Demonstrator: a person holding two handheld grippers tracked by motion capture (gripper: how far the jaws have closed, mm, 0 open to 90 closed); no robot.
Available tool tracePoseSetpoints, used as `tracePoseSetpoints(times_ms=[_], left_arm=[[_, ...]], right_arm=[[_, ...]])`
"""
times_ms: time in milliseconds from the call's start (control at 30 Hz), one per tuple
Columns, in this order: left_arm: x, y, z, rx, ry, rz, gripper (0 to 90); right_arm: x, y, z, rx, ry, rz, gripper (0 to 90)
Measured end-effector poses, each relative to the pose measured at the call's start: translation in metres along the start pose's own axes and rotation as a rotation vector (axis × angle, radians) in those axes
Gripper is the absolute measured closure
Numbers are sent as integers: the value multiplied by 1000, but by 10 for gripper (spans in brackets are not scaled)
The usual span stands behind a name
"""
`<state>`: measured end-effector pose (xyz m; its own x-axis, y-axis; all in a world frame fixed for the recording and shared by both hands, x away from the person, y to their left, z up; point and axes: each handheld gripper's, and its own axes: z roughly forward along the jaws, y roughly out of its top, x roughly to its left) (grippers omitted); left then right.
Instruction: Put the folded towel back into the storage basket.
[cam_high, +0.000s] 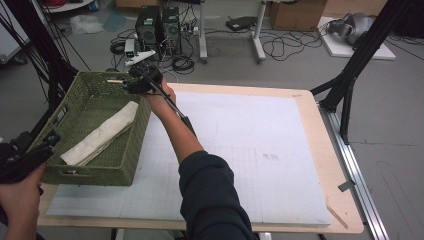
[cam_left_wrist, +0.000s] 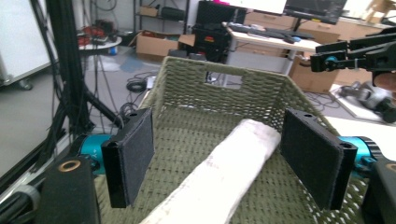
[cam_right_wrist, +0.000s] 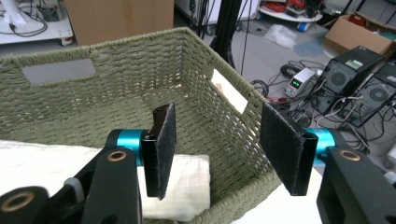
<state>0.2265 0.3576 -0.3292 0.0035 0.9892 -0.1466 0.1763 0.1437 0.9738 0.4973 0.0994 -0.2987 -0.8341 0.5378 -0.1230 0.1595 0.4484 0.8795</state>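
One rolled towel (cam_high: 102, 134) | inside green woven basket (cam_high: 131, 150) | lying diagonally

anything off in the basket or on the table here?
Nothing stands out. The rolled cloth lies diagonally inside the green basket, intact and fully within its walls. Both the left gripper and the right gripper stand open, with nothing pressed between the pads. No spill or damage on the table.
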Motion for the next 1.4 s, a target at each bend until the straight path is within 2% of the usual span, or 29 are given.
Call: tracePoseSetpoints(times_ms=[133,267,367,700,900,1033,1200,1267,1400], left_arm=[[-5,0,0,5,-36,1,269],[-12,-1,-1,7,-89,2,262],[-17,-1,0,9,-127,6,258],[-53,3,11,13,-295,40,245],[-80,2,22,26,-386,46,245],[-99,0,32,45,-439,61,246],[-121,0,44,59,-492,72,247],[-131,1,48,60,-522,75,247],[-148,2,55,64,-569,86,247]], right_arm=[[-6,-4,-11,-8,1,7,418],[-12,-11,-25,-13,14,36,373],[-16,-17,-36,-11,30,35,327],[-28,-50,-86,-17,51,47,237],[-40,-76,-126,-30,14,73,194],[-50,-96,-154,-28,-26,93,175],[-59,-121,-190,-39,-75,113,171],[-62,-131,-204,-22,-95,120,130],[-66,-152,-230,-31,-130,152,122]])
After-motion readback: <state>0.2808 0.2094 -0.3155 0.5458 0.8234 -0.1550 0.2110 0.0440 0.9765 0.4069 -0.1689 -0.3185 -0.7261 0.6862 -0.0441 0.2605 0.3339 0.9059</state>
